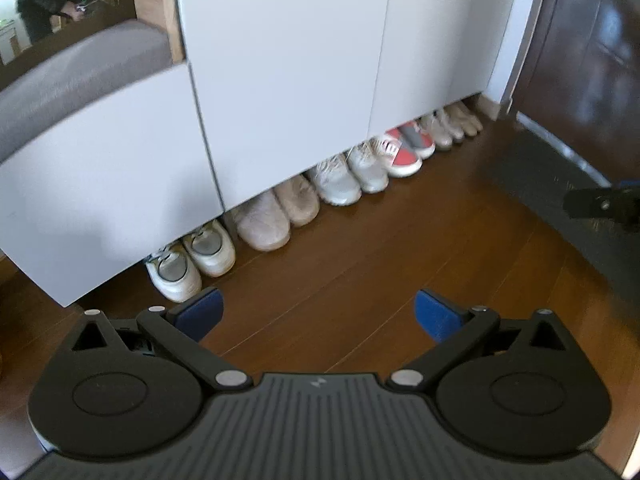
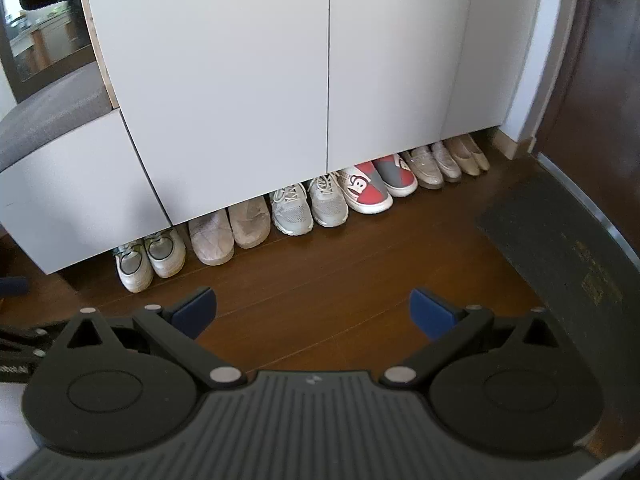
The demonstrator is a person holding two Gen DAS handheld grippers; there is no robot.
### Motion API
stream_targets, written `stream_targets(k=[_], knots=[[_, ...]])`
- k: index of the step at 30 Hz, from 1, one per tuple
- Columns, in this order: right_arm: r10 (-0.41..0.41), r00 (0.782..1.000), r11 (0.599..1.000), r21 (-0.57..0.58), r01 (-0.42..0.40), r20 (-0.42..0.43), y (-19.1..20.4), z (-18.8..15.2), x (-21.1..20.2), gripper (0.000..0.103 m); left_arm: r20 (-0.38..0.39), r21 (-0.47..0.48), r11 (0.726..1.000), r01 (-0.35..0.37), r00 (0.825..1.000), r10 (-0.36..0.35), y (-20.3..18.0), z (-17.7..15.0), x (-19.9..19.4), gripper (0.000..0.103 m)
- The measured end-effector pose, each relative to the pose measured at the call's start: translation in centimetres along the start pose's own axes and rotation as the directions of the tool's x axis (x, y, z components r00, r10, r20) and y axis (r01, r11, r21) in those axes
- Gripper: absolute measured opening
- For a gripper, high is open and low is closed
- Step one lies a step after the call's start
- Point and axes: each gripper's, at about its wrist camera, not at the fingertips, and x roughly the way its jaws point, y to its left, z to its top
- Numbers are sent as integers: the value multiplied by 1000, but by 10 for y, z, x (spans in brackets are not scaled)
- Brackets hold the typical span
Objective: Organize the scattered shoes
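Left tool and right tool at frame bottom, blue pads spread apart, nothing held, over wood floor. Shoes lined toes-out in a row across mid-frame, tucked under white cabinet. Dark mat at right; grey bench cushion upper left.

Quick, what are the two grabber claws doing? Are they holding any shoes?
Left gripper: open, holding nothing, above the wood floor.
Right gripper: open, holding nothing; the shoes sit in a row under the cabinet.
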Motion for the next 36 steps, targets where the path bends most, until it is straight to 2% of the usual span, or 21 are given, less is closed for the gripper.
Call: stream_targets(k=[3, 8, 13, 17, 19, 23, 26, 31, 36], knots=[[-38, 999, 999, 7, 38, 20, 30, -24, 3, 102, 29, 68, 997, 29, 999, -31, 18, -21, 18, 103], [-29, 996, 999, -16, 30, 80, 70, -75, 28, 102, 81, 155, 988, -1, 997, -12, 38, -52, 53, 103], [-32, 984, 999, -33, 38, 173, 91, -133, 82, 102, 142, 84, 994, -67, 988, 54, 48, -89, 87, 103], [-82, 974, 996, 60, 71, 210, 83, -165, 112, 102, 192, 38, 986, -160, 970, 150, 42, -116, 105, 103], [-100, 971, 993, 78, 84, 219, 74, -183, 123, 102, 186, 28, 984, -176, 968, 168, 37, -122, 110, 103], [-39, 982, 994, 104, 20, 186, 56, -184, 136, 102, 175, -50, 979, -195, 964, 201, 24, -144, 115, 103], [-9, 980, 997, 73, -6, 198, 49, -186, 138, 102, 156, -101, 974, -203, 964, 217, 14, -159, 117, 103], [-35, 974, 997, 71, 20, 226, 41, -187, 129, 102, 131, -144, 968, -206, 966, 225, 2, -180, 121, 103], [-68, 961, 995, 92, 44, 270, 32, -189, 123, 102, 186, -156, 970, -186, 959, 214, -11, -183, 115, 103]])
